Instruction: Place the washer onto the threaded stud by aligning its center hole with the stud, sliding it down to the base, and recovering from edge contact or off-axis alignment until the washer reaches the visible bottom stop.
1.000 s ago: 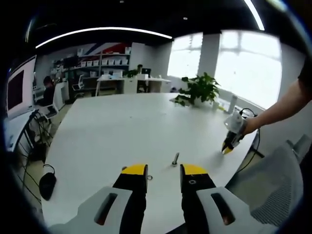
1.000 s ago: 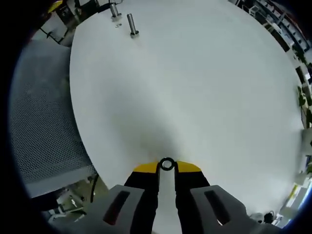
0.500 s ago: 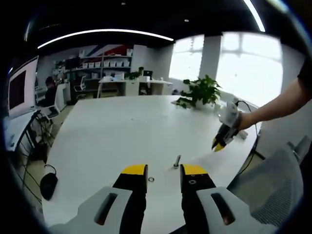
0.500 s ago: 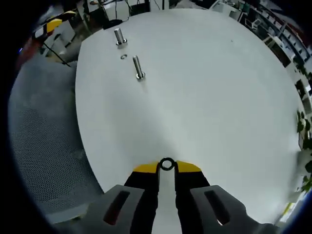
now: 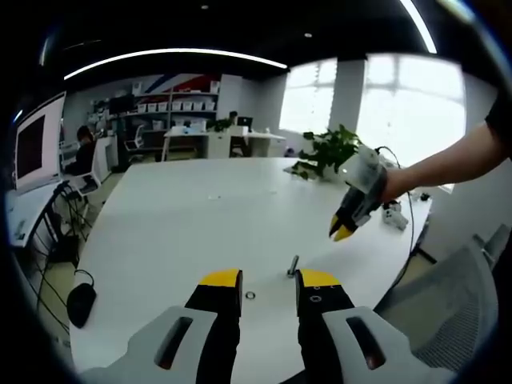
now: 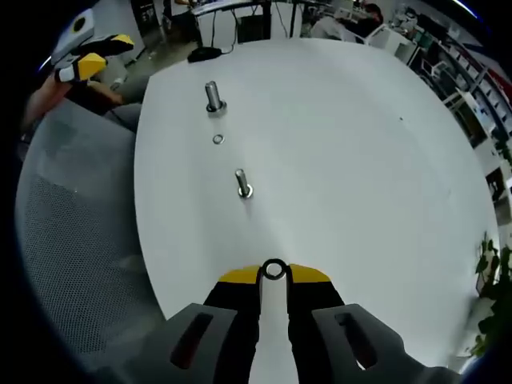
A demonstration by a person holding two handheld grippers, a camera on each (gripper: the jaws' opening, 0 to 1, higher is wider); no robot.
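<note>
The right gripper, clamped on the washer, has lifted off the table and closed toward the stud; alignment comes next. The left gripper waits with jaws apart.

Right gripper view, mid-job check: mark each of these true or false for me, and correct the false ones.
1. The right hand-held gripper holds a washer at its tips. True.
2. That washer is already seated on the nearer threaded stud. False: it is in the air, short of the stud.
3. A second washer lies flat on the white table between the two studs. True.
4. The farther stud lies on its side. False: it stands upright.
5. The left hand-held gripper grips a stud. False: nothing is between its jaws.
</note>
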